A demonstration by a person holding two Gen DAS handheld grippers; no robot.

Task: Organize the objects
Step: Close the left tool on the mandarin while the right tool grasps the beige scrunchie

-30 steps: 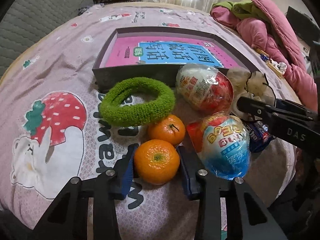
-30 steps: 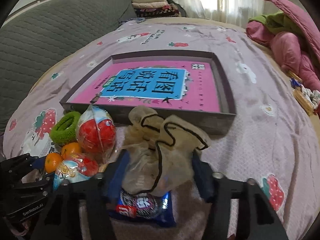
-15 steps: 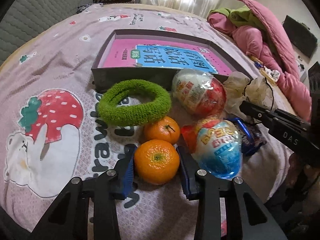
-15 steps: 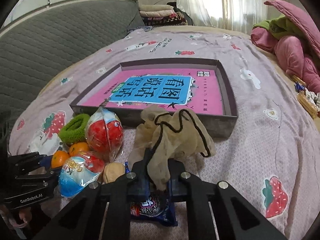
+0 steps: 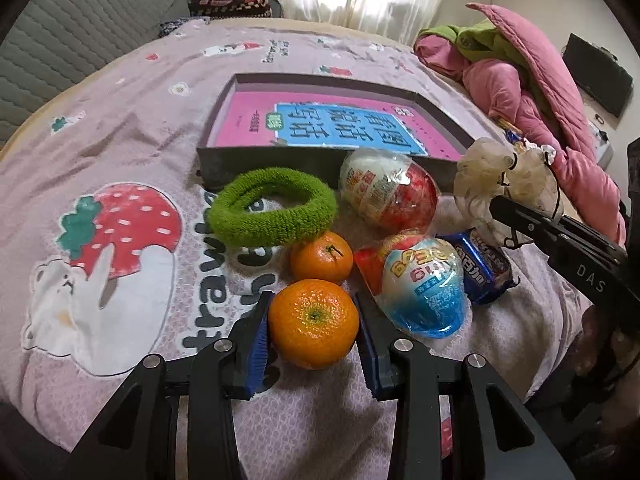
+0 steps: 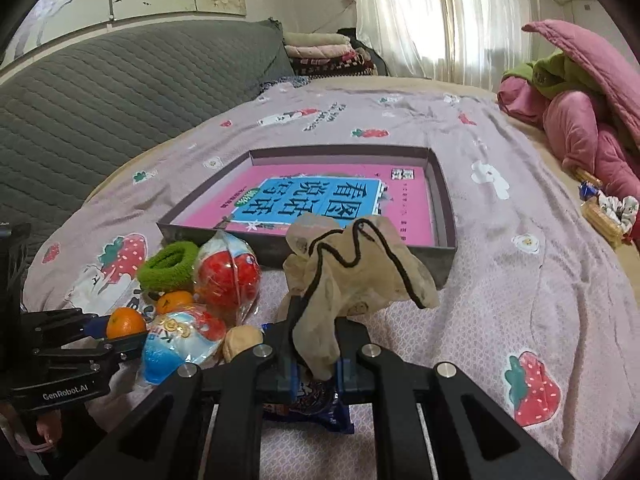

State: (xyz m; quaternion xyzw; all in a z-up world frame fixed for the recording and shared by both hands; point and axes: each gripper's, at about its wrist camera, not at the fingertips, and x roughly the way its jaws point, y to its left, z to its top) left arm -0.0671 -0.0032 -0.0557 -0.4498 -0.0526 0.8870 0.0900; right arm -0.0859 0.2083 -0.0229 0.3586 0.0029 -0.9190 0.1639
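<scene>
The sheer beige drawstring pouch with black cord is being pinched at its lower end by the right gripper, jaws clamped together on the fabric, its long axis standing roughly upright just before the shallow dark tray lined with a pink and blue book. The round orange mandarin, stem scar facing the camera, is being clasped on the bedspread by the left gripper, jaws closed on its 2 sides. Judged best: both are being lifted clear of the tray's near wall before release, the pouch's trailing folds being watched.
</scene>
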